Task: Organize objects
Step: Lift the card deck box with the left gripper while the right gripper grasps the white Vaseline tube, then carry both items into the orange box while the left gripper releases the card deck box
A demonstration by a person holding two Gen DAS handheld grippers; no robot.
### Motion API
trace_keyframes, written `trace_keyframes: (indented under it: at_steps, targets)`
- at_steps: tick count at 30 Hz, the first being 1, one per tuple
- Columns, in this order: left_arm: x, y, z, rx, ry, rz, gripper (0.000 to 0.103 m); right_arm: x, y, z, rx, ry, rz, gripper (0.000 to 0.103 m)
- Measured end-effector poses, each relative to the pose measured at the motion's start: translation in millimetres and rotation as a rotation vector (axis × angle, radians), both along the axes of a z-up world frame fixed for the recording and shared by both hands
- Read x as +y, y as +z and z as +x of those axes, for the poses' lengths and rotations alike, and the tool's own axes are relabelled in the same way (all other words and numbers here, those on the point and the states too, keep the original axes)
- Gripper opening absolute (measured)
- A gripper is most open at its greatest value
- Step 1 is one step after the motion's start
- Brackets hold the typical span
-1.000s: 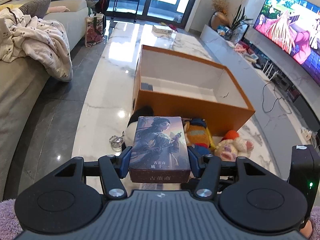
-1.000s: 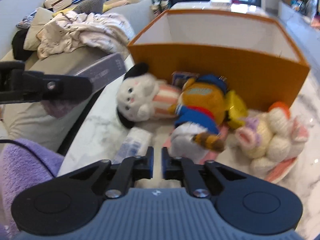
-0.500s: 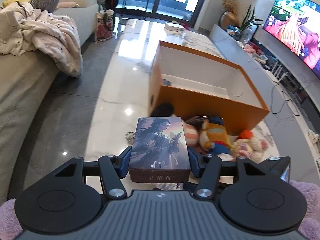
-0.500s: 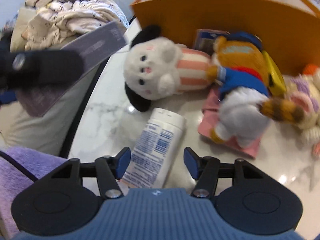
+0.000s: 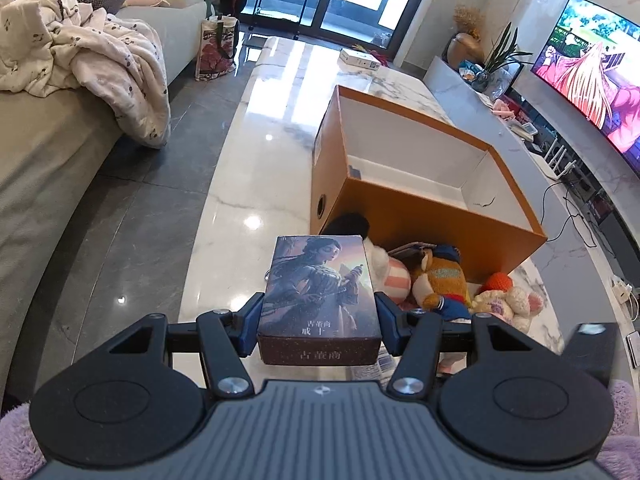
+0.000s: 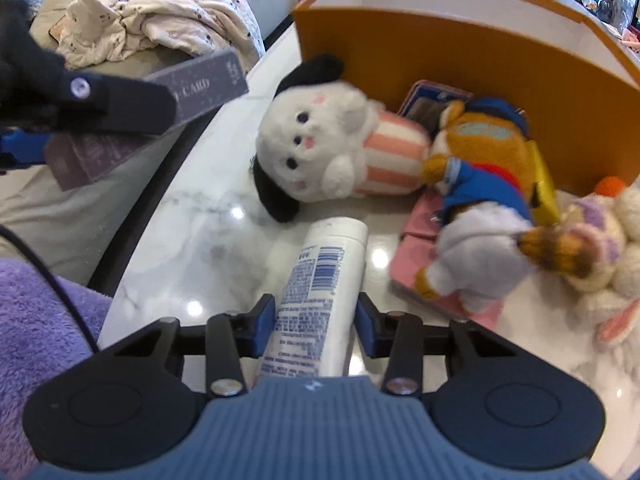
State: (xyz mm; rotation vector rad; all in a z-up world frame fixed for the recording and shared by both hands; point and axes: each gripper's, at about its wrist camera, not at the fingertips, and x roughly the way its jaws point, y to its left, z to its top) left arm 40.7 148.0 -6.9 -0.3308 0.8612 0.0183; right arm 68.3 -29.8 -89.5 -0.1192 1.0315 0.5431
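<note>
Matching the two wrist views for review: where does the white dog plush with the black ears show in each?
Left wrist: dog plush at centre, mostly hidden behind the held card box.
Right wrist: upper centre, lying on the marble table.
Shared landmark: orange box right behind it.

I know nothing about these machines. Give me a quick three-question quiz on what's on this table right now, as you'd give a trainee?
1. True or false: the left tool grips a card box.
2. The white bottle between the right tool's closing jaws is: A upright, B lying on the table, C inside the orange box.
3. Which plush toy lies nearest the bottle's cap?

Key:
1. True.
2. B.
3. The white plush with black ears.
</note>
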Motion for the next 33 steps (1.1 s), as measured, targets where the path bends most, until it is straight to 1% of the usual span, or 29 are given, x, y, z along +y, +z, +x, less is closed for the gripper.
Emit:
trace_keyframes:
  at_steps: [1,2,4,8,13,19,22,26,30,33]
  targets:
    - [-1.5,1.2,1.7,-0.004,-0.005,-0.002,0.066,-6.4,6.5,-0.2,0.001,-0.003,0.02,0.035]
    - [-3.2,2.9,3.4,-0.01,-0.011,-0.006,0.066,-12.2,12.4,3.0,0.006,-0.011,0.041,0.02]
    - [-6.7,6.9,7.0,-0.023,-0.026,-0.021,0.066,-20.7,23.9,6.9,0.01,-0.022,0.088,0.019]
    - [-14.7,19.2,15.3,-0.059,-0.051,-0.03,0.066,-36.2,45.9,18.7,0.007,-0.05,0.148,0.017]
    - [-26.1,31.9,34.3,-0.085,-0.071,-0.021,0.066,-64.7,83.3,29.1,-0.07,-0.081,0.198,0.017]
    - [-42.0,38.1,68.7,-0.103,-0.116,-0.034,0.066,-102.9,132.2,65.2,-0.145,-0.15,0.296,0.017]
    - [-52.7,35.8,91.8,-0.082,-0.131,-0.017,0.066,-113.0,147.6,87.5,-0.17,-0.18,0.323,0.017]
    - [-68.7,27.4,119.2,-0.031,-0.168,0.025,0.066,-117.9,152.8,120.6,-0.18,-0.213,0.345,0.017]
    - [-82.8,17.4,140.2,0.011,-0.204,0.072,0.066,-117.2,139.9,151.0,-0.167,-0.235,0.331,0.017]
    - [-91.7,8.0,151.8,0.048,-0.231,0.108,0.066,-114.7,123.8,170.5,-0.134,-0.248,0.327,0.017]
